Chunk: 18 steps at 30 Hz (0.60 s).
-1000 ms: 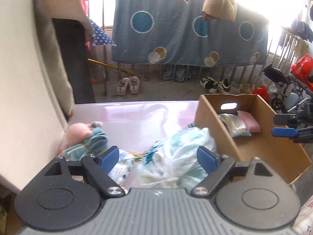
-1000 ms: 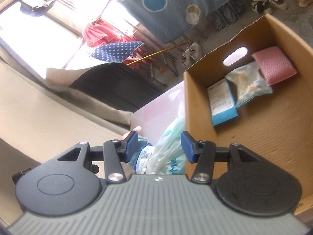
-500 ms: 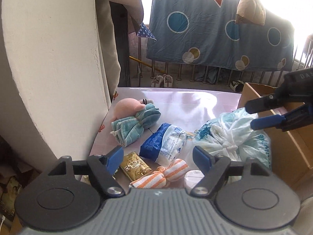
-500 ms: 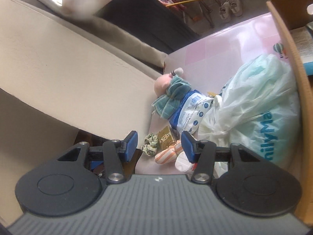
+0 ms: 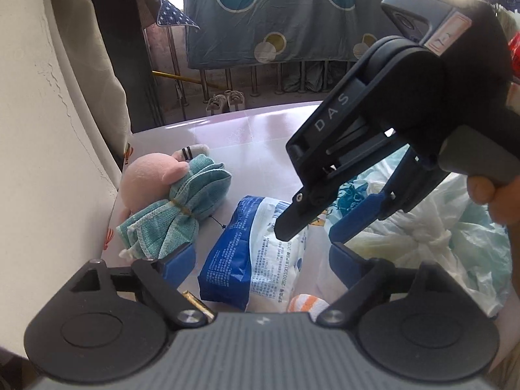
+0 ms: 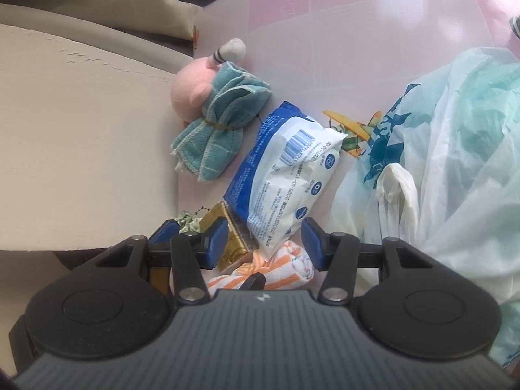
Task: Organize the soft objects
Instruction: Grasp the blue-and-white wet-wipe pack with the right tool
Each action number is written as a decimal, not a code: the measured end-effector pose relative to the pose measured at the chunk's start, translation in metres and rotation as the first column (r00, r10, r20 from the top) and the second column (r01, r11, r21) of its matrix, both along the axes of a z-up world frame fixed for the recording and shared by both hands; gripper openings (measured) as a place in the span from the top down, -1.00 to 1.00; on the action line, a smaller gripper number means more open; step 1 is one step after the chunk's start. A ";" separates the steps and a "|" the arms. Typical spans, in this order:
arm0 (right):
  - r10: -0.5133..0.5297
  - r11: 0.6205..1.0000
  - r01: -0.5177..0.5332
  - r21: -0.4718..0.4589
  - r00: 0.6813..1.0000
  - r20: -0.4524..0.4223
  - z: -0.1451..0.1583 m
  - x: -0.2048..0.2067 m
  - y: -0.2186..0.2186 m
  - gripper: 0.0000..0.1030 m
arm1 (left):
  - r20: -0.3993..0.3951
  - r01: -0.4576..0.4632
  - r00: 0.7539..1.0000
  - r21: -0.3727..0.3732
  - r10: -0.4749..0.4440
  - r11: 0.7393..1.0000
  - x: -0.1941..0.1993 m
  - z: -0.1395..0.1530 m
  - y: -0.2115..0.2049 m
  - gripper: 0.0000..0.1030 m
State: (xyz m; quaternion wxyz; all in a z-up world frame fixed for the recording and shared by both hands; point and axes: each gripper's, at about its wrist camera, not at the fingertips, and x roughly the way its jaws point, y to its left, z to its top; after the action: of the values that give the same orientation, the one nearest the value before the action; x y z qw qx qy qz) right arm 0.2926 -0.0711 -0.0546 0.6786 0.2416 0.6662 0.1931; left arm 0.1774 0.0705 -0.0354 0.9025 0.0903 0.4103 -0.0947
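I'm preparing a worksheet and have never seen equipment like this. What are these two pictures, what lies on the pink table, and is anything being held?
No robot here: a person holds a two-jawed tool in each hand, each with a camera looking forward along its jaws. One picture is from the left gripper, whose jaws are opening with nothing gripped; it also shows the right gripper. The other picture is from that right tool; its jaws stand apart, empty. On the pink table lie a pink plush toy wrapped in a teal cloth, a blue-and-white packet, an orange-striped bundle, a gold packet and a knotted plastic bag.
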 end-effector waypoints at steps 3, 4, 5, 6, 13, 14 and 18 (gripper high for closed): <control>-0.004 1.000 0.003 -0.031 1.000 -0.022 -0.012 0.012 0.004 -0.01 | -0.032 -0.005 0.999 0.042 0.006 0.999 0.017 -0.013 0.000 -0.76; -0.003 0.999 0.002 -0.037 1.000 -0.029 -0.016 0.016 0.006 -0.03 | -0.049 -0.003 0.999 0.044 0.005 0.999 0.023 -0.017 0.001 -0.76; -0.003 0.999 0.001 -0.035 0.999 -0.041 -0.020 0.020 0.008 -0.03 | -0.073 0.000 0.997 0.039 0.003 0.999 0.028 -0.022 0.003 -0.76; -0.003 0.999 0.001 -0.034 0.999 -0.053 -0.024 0.023 0.009 -0.05 | -0.091 -0.001 0.996 0.034 0.004 0.999 0.033 -0.026 0.004 -0.76; -0.003 1.000 0.001 -0.029 0.997 -0.073 -0.042 0.035 0.018 -0.08 | -0.155 0.000 0.988 -0.001 0.000 1.000 0.048 -0.042 0.006 -0.76; -0.005 1.000 0.003 -0.024 0.997 -0.071 -0.043 0.036 0.018 -0.08 | -0.168 0.003 0.986 0.002 -0.002 1.000 0.050 -0.045 0.005 -0.76; -0.027 1.000 0.027 0.001 0.999 -0.047 -0.044 0.039 0.016 -0.08 | -0.174 0.021 0.985 0.050 -0.012 0.999 0.050 -0.051 -0.002 -0.76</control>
State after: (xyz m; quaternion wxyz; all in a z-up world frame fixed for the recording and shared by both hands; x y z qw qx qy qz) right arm 0.3320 -0.0552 -0.0983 0.6652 0.2557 0.6784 0.1787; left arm 0.2278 0.0687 -0.0868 0.8599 0.1082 0.4890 -0.0990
